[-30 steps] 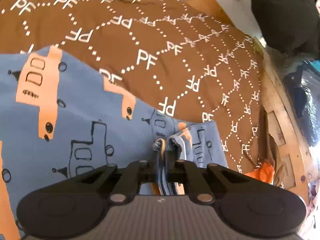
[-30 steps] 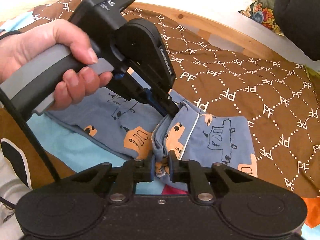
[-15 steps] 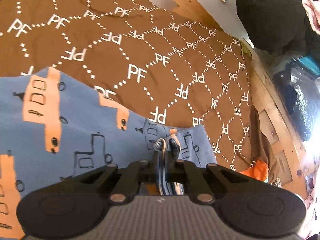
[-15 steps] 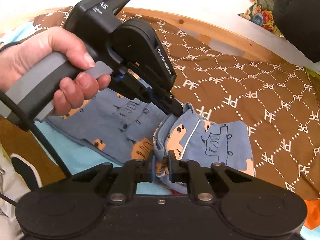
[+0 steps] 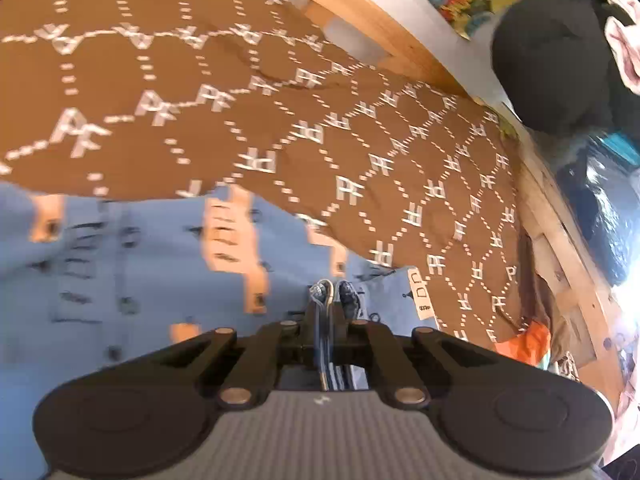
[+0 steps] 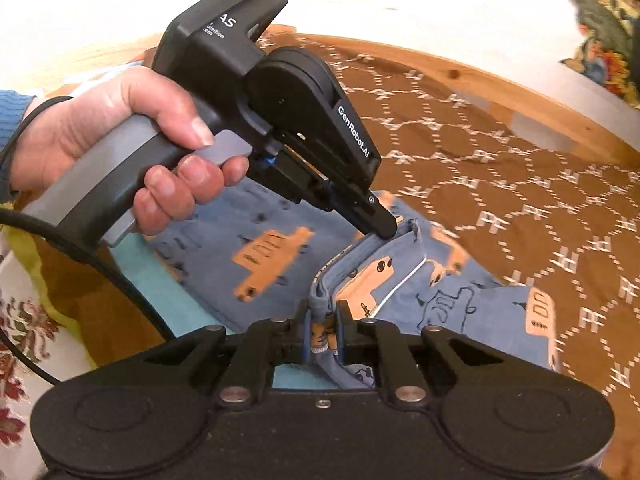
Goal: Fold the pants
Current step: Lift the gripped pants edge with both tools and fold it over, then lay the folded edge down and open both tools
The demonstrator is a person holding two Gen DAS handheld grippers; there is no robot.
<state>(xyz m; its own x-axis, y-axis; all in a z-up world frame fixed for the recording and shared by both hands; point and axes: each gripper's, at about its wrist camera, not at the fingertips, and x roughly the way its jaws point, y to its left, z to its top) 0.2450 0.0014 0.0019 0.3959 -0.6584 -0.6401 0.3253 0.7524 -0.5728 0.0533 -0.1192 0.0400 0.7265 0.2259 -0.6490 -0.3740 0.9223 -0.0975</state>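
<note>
Bedspread (image 5: 280, 92), brown with white lettering, lay under blue pants (image 6: 280, 256) (truck print). Left claw (image 6: 380, 230) and right claw (image 6: 323, 320) each pinched shut on one bunched pants edge, lifted. Likely mid-fold; next, carry that edge across, lay flat, then release.

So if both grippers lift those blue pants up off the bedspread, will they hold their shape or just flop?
Probably flop: the pants already sag and crease between the left gripper and right gripper. They look thin and light, bunching easily inside the shut jaws. On the bedspread they would likely drag rather than slide cleanly.
</note>
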